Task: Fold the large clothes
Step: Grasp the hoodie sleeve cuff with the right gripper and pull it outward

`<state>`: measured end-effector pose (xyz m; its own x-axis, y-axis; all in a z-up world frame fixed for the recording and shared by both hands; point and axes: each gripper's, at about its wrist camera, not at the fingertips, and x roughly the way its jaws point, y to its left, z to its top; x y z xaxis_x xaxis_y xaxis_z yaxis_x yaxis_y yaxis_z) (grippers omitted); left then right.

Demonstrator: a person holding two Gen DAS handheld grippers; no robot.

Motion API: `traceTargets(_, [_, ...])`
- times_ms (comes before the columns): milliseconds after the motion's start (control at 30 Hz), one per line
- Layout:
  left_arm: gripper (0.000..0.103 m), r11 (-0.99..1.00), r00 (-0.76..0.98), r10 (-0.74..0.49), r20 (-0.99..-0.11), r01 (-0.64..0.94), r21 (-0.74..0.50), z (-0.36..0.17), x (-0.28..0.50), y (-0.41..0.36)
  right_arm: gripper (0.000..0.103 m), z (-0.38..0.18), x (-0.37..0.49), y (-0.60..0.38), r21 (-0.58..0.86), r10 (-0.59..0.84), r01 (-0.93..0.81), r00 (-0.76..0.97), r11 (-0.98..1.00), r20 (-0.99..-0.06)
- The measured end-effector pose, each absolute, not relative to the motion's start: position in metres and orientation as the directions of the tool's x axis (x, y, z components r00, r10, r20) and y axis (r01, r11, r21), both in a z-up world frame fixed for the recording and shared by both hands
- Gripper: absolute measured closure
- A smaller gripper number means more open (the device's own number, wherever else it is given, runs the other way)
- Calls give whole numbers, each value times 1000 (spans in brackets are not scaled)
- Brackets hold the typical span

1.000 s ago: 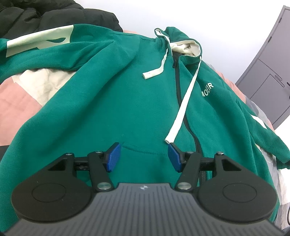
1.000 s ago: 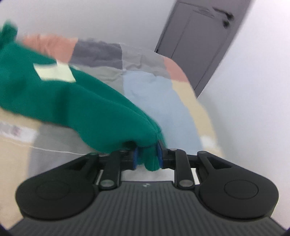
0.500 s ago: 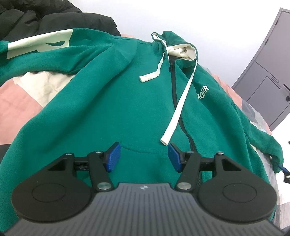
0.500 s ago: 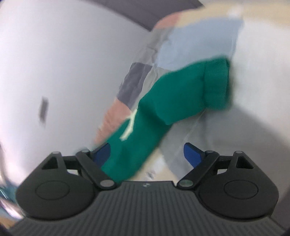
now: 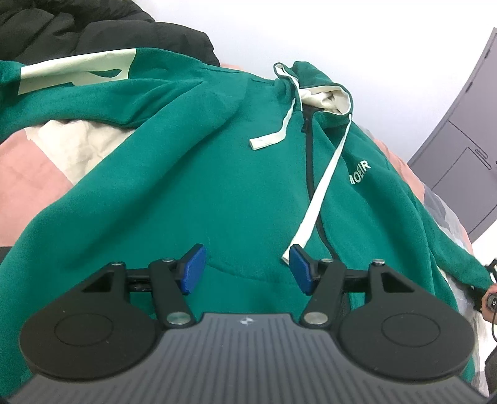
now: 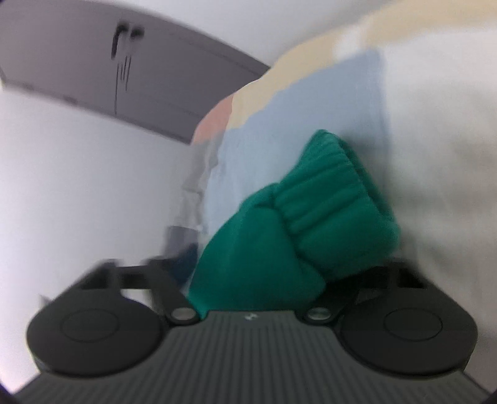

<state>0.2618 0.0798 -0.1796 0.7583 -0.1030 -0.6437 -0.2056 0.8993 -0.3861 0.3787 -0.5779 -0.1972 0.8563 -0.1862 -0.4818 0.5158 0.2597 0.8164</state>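
A green zip hoodie (image 5: 217,174) with white drawstrings lies front up on a patchwork bedspread (image 5: 34,174). My left gripper (image 5: 247,268) is open and empty, hovering just above the hoodie's front pocket near the hem. In the right wrist view, the hoodie's ribbed sleeve cuff (image 6: 329,205) and sleeve fill the space between the fingers of my right gripper (image 6: 254,279). The view is blurred and the sleeve hides the fingertips. The right gripper also shows at the far right edge of the left wrist view (image 5: 489,279), at the sleeve's end.
A black padded jacket (image 5: 93,28) lies at the head of the bed behind the hoodie. A grey door (image 5: 466,149) stands at the right, and it also shows in the right wrist view (image 6: 124,77). White wall beyond.
The right gripper opened, rolled and now has the sleeve near the cuff between its fingers. The left gripper drifted slightly closer over the hoodie and stayed open.
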Motion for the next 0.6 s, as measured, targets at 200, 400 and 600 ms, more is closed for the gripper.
traceTargets(200, [38, 899, 752, -86, -653, -224, -376, -183, 268, 83, 92, -175, 422, -619, 688, -200, 537, 836, 488, -510])
traceTargets(400, [38, 919, 748, -57, -662, -221, -328, -185, 276, 78, 94, -133, 450, -655, 581, -304, 494, 866, 647, -398])
traceTargets(600, [38, 931, 727, -34, -686, -227, -286, -188, 284, 73, 93, -101, 492, -655, 464, -322, 472, 872, 749, -368])
